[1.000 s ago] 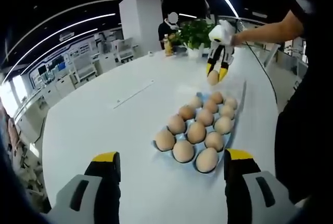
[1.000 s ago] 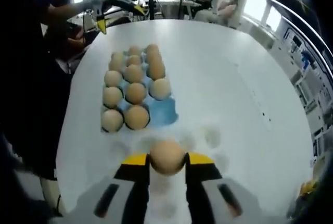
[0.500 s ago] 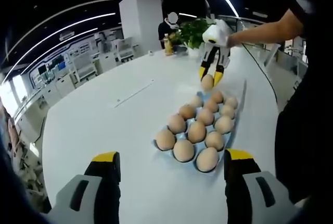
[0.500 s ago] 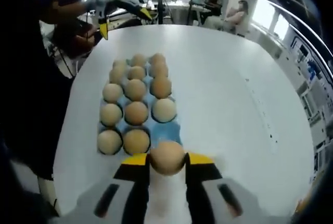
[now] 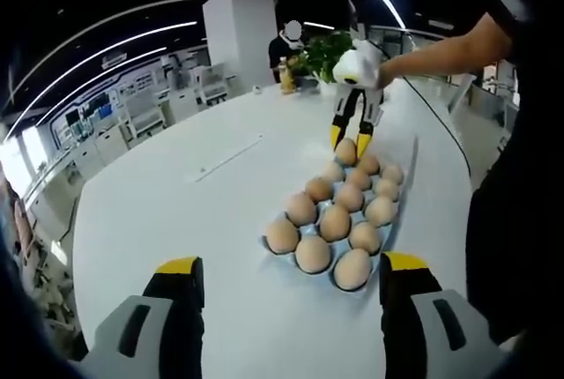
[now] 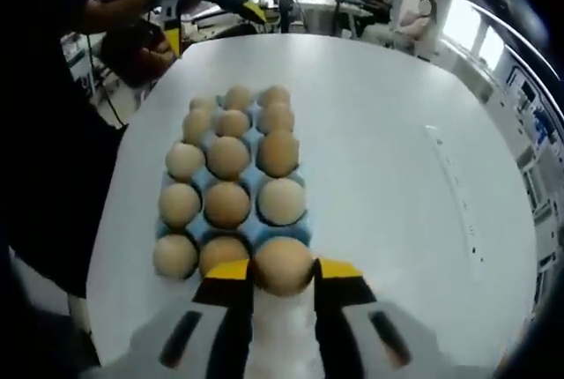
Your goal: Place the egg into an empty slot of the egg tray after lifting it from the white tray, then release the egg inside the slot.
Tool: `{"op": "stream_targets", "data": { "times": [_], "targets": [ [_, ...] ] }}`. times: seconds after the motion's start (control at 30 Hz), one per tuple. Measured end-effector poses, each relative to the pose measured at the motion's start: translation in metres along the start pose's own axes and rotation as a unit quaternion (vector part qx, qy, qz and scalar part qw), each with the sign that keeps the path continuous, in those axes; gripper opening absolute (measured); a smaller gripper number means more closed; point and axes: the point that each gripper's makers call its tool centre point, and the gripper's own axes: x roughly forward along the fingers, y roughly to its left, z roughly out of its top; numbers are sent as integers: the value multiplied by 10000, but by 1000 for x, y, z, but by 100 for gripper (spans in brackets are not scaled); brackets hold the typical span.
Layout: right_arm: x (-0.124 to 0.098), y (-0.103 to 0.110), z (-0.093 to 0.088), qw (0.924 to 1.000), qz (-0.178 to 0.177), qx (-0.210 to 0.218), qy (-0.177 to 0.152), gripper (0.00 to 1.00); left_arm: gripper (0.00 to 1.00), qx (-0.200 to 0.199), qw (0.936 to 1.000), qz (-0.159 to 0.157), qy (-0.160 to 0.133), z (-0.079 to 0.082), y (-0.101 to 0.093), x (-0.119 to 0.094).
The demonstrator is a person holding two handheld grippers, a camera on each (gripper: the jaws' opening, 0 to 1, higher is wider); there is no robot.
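In the right gripper view the right gripper (image 6: 282, 266) rises from 6 o'clock with its yellow-tipped jaws clamped on a tan egg (image 6: 282, 264), one jaw on each side of it; the egg sits at the near end of the blue egg tray (image 6: 254, 187), over the corner slot at the tray's 5 o'clock, though whether it rests in the slot or hangs just above it cannot be told; the tray runs away toward 12 o'clock in three rows, its other slots filled with tan and paler eggs; a white surface shows directly below the held egg between the jaws, and what it is cannot be told; the tray lies on a white table (image 6: 388, 159) that spreads toward 3 o'clock; at 11 o'clock the left gripper (image 6: 211, 4) shows, white-bodied with yellow tips, held in a hand. In the left gripper view the left gripper (image 5: 291, 278) has its two jaws standing well apart at 7 and 5 o'clock with nothing between them; the egg tray (image 5: 388, 234) lies on the table beyond them toward 1 o'clock; at its far end the right gripper (image 5: 348, 141) comes down from 12 o'clock, gripping the egg (image 5: 346, 151) at the far corner of the tray; a bare forearm (image 5: 441, 44) reaches in from 2 o'clock; a green plant (image 5: 322, 53) stands at the table's far edge.
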Motion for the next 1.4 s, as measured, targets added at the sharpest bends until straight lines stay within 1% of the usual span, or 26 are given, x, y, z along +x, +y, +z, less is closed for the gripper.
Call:
{"op": "stream_targets", "data": {
  "times": [0.23,0.4,0.63,0.73,0.8,0.9,0.93,1.03,1.1,1.13,1.17,1.2,1.33,1.37,1.4],
  "targets": [
    [7,0,-1,9998,118,-45,124,26,83,1,10000,-20,-6,0,2,0],
    [10,1,-2,9996,141,-159,203,26,82,-12,10000,-59,13,-1,1,2],
    [18,2,-3,9993,205,-184,260,26,82,-6,10000,-53,25,-2,2,2],
    [18,1,-3,9994,223,-138,220,26,82,-24,10000,-42,26,-3,2,1],
    [17,0,-2,9997,221,37,85,26,82,-27,10000,-38,30,-3,2,2],
    [16,0,-3,9998,187,92,-43,27,82,-41,10000,-46,27,-3,1,3],
    [16,0,-3,9997,193,119,-132,27,82,-41,10000,-55,31,-3,0,4],
    [16,0,-1,9976,230,404,-512,27,82,-29,9999,-95,55,-4,-2,7],
    [15,-1,0,9964,230,421,-702,28,82,-15,9999,-118,46,-3,-3,8],
    [13,-2,-1,9944,258,601,-831,28,82,-27,9999,-128,38,-2,-3,8],
    [13,-1,0,9937,288,660,-856,29,82,-24,9999,-135,42,-2,-4,9],
    [11,-3,-1,9929,290,766,-860,31,82,-7,9999,-145,53,-2,-4,10],
    [6,-8,-5,9935,203,734,-841,42,82,-9,9999,-164,49,3,-11,13],
    [1,-11,-5,9925,150,807,-902,43,82,-7,9998,-174,43,7,-17,16],
    [-3,-10,-2,9898,207,937,-1049,44,82,-14,9998,-190,43,8,-21,18]
  ]
}}
